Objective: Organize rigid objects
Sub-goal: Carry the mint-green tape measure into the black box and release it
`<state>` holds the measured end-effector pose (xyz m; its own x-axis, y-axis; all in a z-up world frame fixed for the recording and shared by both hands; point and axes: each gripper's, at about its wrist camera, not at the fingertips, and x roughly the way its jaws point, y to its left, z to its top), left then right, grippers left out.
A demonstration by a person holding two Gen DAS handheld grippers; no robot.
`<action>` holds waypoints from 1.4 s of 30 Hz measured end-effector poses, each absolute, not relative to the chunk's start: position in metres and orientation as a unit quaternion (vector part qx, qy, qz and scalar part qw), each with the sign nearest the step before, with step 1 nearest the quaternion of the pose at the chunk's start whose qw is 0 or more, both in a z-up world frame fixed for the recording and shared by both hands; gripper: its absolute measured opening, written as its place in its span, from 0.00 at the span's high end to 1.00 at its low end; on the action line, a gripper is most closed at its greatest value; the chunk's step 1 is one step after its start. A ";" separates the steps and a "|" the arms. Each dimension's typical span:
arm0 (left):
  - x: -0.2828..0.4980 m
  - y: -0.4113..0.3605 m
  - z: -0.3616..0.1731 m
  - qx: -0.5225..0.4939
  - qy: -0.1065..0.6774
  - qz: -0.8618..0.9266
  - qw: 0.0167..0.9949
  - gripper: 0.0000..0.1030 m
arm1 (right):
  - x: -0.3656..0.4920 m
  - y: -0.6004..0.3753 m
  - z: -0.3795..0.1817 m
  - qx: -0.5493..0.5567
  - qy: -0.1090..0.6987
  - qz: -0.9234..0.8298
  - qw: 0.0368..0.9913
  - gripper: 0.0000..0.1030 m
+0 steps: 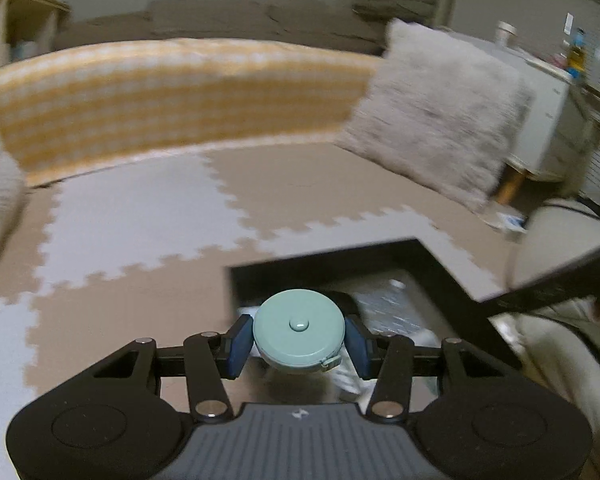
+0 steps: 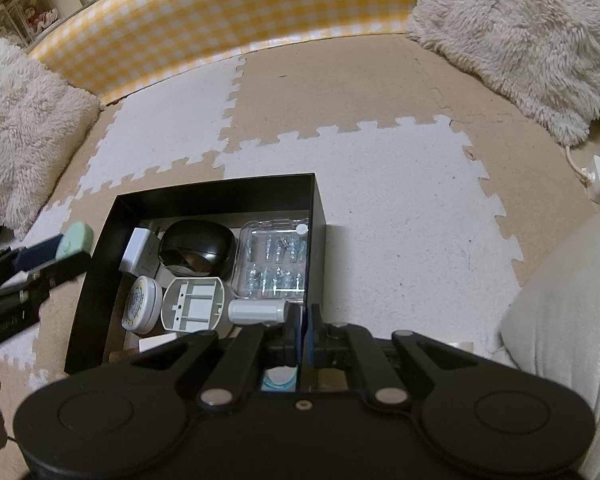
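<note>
Left gripper [image 1: 299,338] hides the black box's [image 1: 436,264] contents behind its round mint case [image 1: 299,328].

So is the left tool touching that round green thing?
Touching. The left wrist view shows the left tool with both blue pads pressed against the round green thing's sides.

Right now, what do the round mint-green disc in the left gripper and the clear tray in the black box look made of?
Round mint-green disc: likely hard plastic, matte, with a moulded rim and centre button. Clear tray: thin transparent plastic, glossy, showing glare and formed pockets.
</note>
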<state>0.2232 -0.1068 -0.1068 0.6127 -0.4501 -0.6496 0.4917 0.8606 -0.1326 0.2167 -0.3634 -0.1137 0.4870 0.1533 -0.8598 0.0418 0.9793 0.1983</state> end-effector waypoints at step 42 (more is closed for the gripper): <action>0.193 -0.178 -0.138 0.060 0.405 -0.324 0.853 0.39 | 0.217 -0.363 -0.113 0.097 0.506 0.033 0.856 0.97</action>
<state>0.1925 -0.1779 -0.1378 0.4613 -0.5041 -0.7301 0.6021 0.7823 -0.1597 0.2170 -0.3634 -0.1134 0.4850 0.1546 -0.8608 0.0426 0.9789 0.1998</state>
